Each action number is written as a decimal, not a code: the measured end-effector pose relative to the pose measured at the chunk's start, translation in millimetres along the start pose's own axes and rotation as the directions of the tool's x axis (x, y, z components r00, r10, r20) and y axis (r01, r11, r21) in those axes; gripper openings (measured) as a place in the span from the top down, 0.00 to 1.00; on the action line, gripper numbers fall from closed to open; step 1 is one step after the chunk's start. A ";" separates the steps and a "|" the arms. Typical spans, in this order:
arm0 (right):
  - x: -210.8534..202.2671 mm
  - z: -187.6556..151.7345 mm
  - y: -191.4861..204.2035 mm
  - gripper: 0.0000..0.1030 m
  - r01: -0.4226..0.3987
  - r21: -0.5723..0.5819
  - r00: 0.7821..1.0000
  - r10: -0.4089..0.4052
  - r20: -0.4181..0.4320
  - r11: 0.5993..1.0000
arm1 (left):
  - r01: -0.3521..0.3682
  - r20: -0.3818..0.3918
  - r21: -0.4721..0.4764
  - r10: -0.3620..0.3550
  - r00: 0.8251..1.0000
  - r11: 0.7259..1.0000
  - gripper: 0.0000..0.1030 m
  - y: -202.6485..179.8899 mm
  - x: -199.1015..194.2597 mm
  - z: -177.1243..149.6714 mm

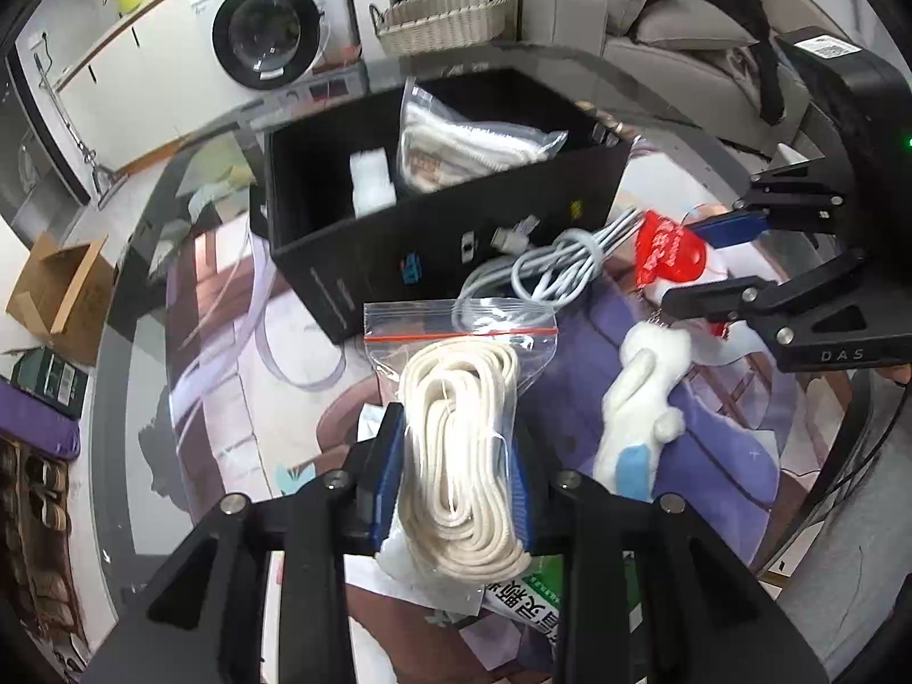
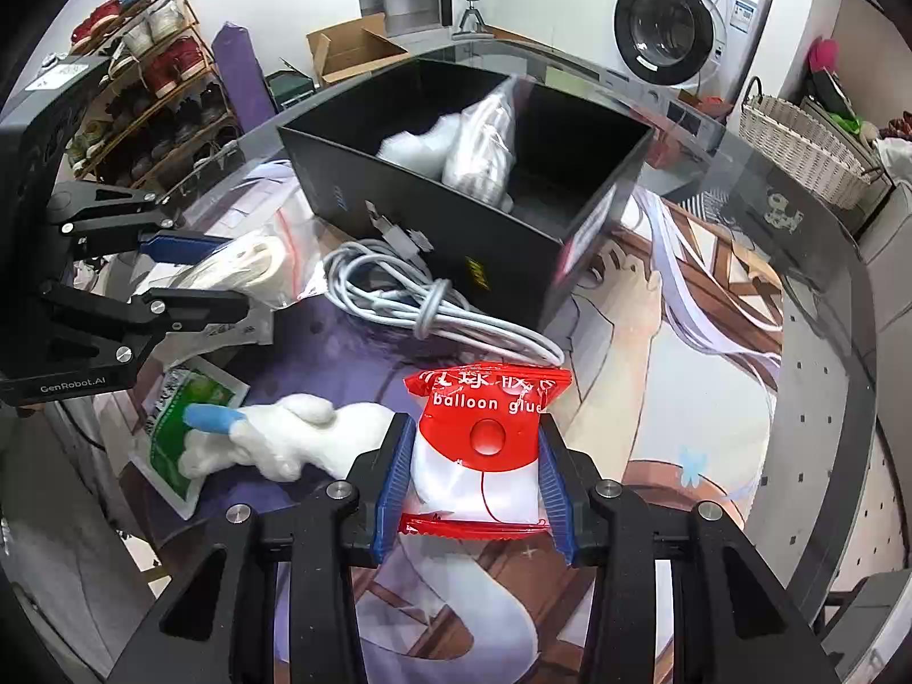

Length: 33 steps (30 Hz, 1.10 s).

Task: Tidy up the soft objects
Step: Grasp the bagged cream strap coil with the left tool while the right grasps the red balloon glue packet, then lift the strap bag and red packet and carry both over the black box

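Observation:
My left gripper (image 1: 459, 456) is shut on a clear zip bag of white rope (image 1: 461, 444), held above the table in front of the black box (image 1: 456, 228). My right gripper (image 2: 476, 456) is shut on a red and white balloon glue packet (image 2: 484, 433); the packet also shows in the left wrist view (image 1: 664, 248). The black box (image 2: 456, 239) holds a bagged white bundle (image 1: 456, 148) and a white foam piece (image 1: 370, 182). A white plush toy with a blue tip (image 2: 285, 439) and a coiled grey cable (image 2: 422, 302) lie on the table.
A green sachet (image 2: 182, 422) lies under the plush toy. The glass table edge (image 2: 826, 399) curves at right. A wicker basket (image 2: 798, 148), washing machine (image 2: 672, 28), cardboard box (image 2: 353, 51) and shoe rack (image 2: 148, 85) stand beyond the table.

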State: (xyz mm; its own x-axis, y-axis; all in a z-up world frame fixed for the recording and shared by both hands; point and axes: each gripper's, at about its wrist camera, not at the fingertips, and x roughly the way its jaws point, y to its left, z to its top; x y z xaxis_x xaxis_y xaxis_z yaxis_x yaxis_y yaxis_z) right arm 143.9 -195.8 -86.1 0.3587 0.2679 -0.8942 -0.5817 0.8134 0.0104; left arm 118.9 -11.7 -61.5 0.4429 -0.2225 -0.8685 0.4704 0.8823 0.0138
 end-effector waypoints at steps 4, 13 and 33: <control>-12.3 3.0 2.6 0.60 -0.009 0.005 0.999 0.009 0.047 1.000 | -0.002 0.061 -0.005 0.002 0.998 1.000 0.70 -0.4 -14.8 3.6; -75.6 9.5 22.1 0.59 0.014 -0.007 0.909 -0.010 0.418 1.000 | -0.079 0.374 -0.022 0.081 0.924 0.997 0.70 -0.3 -67.2 7.9; -135.3 -38.5 84.6 0.59 0.187 -0.032 0.467 -0.060 0.882 0.982 | -0.117 0.634 -0.072 0.136 0.761 0.991 0.70 6.6 -110.1 -10.0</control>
State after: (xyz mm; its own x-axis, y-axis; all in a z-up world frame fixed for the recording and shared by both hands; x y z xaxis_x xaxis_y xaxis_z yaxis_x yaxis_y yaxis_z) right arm 18.0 -183.1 18.5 0.8464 0.5319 -0.0238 -0.5277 0.8320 -0.1714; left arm 65.6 22.8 29.3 0.8851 -0.3124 -0.3449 0.3592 0.9299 0.0796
